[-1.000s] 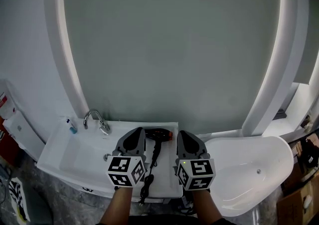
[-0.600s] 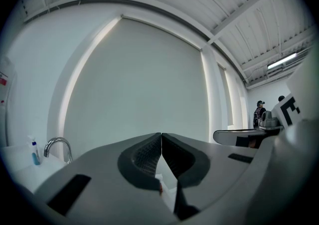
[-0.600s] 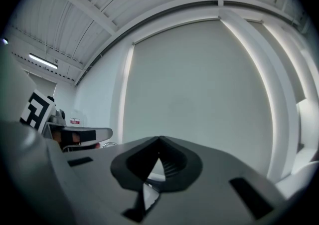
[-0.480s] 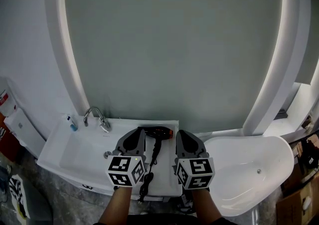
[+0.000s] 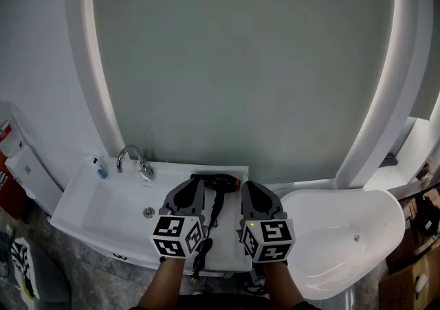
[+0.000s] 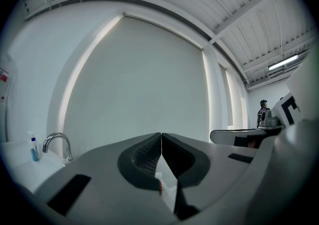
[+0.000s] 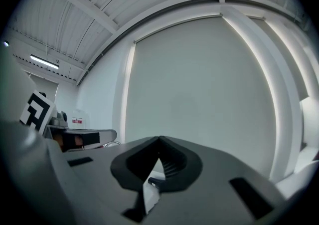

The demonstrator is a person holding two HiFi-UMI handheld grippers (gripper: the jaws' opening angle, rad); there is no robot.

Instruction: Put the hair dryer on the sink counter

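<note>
Glossy white sink counter (image 5: 172, 178), polished metal faucet (image 5: 130, 159), matt black hair dryer (image 5: 218, 182) — plastic-looking

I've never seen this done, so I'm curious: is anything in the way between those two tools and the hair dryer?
Nothing visible is. The hair dryer lies on the counter in the gap between the left tool and the right tool. Both are shut and empty. Only its cord trails toward the person.
</note>
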